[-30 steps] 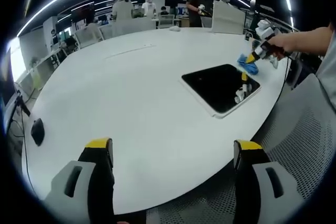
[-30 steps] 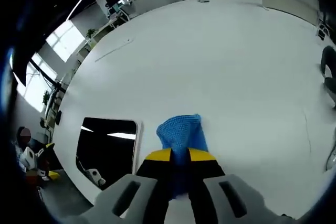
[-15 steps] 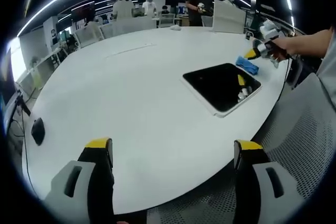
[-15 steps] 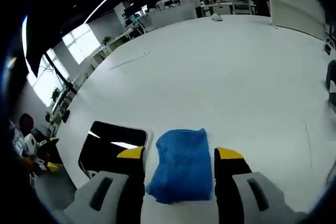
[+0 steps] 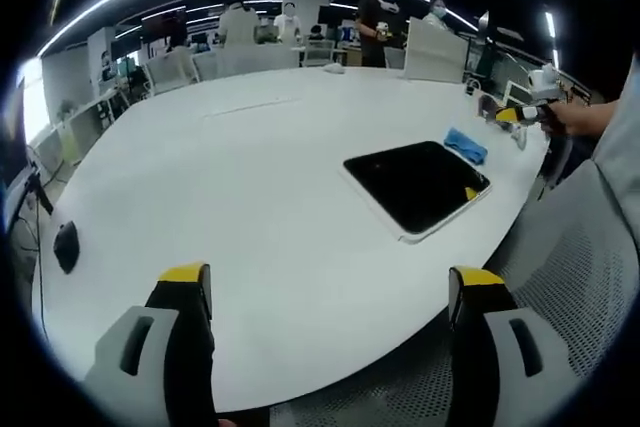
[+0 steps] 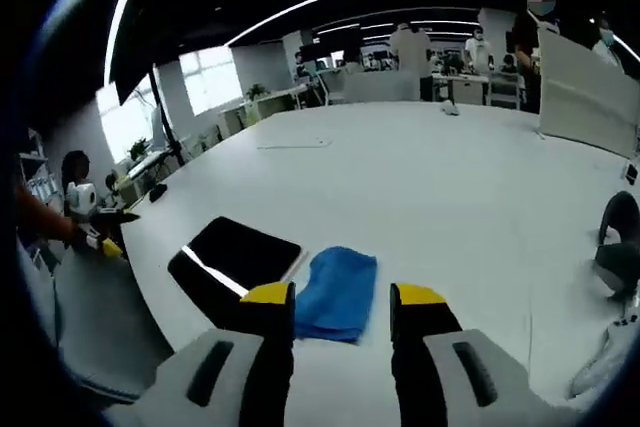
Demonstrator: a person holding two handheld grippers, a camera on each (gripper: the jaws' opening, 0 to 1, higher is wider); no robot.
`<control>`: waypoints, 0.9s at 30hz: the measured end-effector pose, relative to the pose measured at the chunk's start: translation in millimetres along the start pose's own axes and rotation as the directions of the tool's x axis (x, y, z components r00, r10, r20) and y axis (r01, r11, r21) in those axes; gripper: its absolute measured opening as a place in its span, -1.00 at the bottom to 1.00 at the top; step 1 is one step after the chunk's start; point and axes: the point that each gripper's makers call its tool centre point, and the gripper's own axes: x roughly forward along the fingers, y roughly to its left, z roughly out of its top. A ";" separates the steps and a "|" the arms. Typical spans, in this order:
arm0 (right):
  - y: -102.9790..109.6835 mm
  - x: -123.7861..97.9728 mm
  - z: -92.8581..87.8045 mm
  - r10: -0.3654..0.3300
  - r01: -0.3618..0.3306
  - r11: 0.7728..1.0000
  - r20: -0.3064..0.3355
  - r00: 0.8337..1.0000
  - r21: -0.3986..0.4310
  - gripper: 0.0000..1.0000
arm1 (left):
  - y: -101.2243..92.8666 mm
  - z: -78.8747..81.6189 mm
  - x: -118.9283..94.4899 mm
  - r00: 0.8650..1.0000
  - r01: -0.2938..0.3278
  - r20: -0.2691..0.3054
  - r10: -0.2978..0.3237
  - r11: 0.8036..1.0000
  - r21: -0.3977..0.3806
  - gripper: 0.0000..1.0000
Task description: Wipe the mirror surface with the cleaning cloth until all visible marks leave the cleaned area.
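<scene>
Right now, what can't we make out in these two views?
- Marks on the mirror: left gripper view, too small and dark; right gripper view, near corner cut by the right gripper.
- Cleaning cloth: near edge hidden behind those jaws.
- Left gripper: nothing between its jaws.

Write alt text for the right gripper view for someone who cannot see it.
A blue cleaning cloth lies flat on a large white table, just beyond the open right claw, which holds nothing. Beside the cloth sits a dark rectangular mirror near the table edge. Past that edge, the left claw shows against a dim office.
</scene>
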 end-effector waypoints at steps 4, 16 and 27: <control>-11.9 -16.1 -17.5 -0.058 0.057 0.998 0.004 0.998 0.036 -0.53 | 0.8 0.5 -0.7 1.000 -0.010 -0.001 0.010 1.000 -0.004 0.98; -17.2 -21.6 -23.5 -0.081 0.079 0.996 0.034 0.996 0.052 0.51 | -3.2 1.7 -1.9 1.000 0.003 0.002 -0.003 1.000 -0.017 0.98; 3.3 -14.0 -20.7 -0.005 0.005 1.000 0.029 1.000 0.005 0.97 | -6.4 9.4 -6.2 1.000 -0.014 0.024 0.015 1.000 -0.020 0.98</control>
